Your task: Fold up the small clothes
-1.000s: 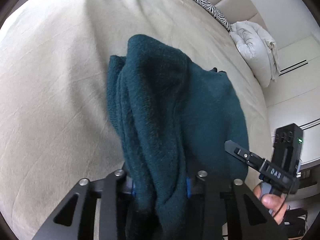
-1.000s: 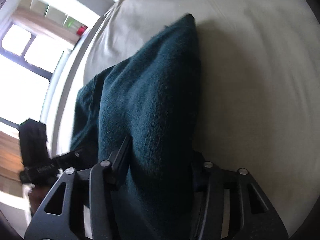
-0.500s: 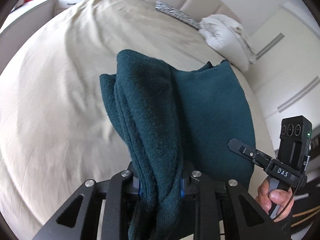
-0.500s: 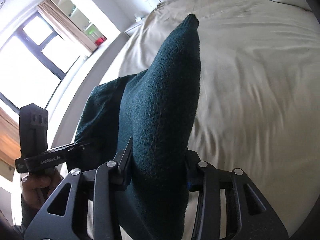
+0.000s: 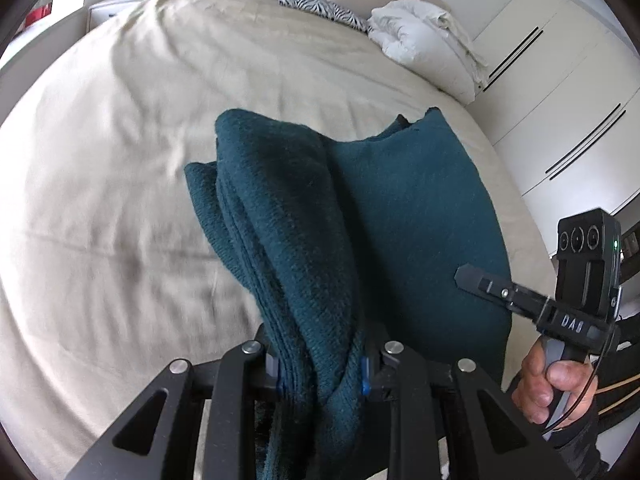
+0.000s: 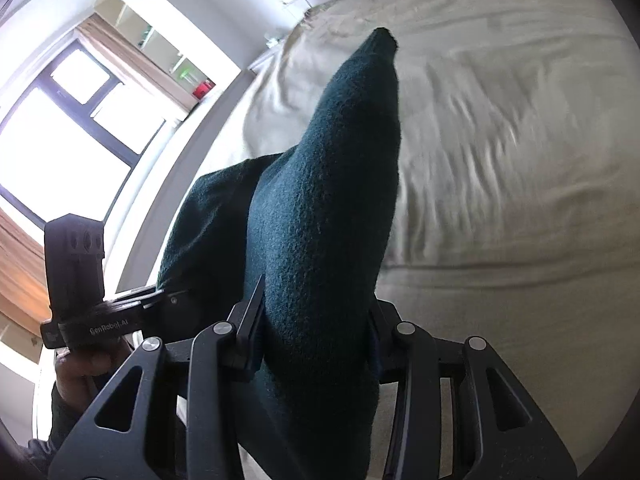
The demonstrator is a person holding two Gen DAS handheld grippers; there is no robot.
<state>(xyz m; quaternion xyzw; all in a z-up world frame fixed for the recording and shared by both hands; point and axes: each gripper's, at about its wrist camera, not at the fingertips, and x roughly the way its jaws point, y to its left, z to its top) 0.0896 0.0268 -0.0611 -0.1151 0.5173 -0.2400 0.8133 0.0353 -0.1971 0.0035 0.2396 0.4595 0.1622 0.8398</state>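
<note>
A dark teal knitted garment [image 5: 320, 220] hangs bunched in folds over the beige bed [image 5: 120, 160]. My left gripper [image 5: 320, 364] is shut on one thick gathered edge of it, blue pads pressing the cloth from both sides. In the right wrist view the same garment [image 6: 328, 200] rises as a tall ridge from my right gripper [image 6: 316, 320], which is shut on its other edge. Each gripper shows in the other's view, hand-held: the right gripper [image 5: 492, 286] beside the cloth's right side, the left gripper [image 6: 132, 304] at its left side.
A zebra-print pillow [image 5: 320, 4] and a bundled white duvet [image 5: 424, 40] lie by the padded headboard. White wardrobe doors [image 5: 560, 100] stand to the right of the bed. A bright window [image 6: 60, 140] and a bedside table [image 5: 116, 8] are on the other side.
Both grippers have risen and drawn back with the garment still clamped. The cloth hangs higher off the bed, and the headboard, pillows and window have come into view.
</note>
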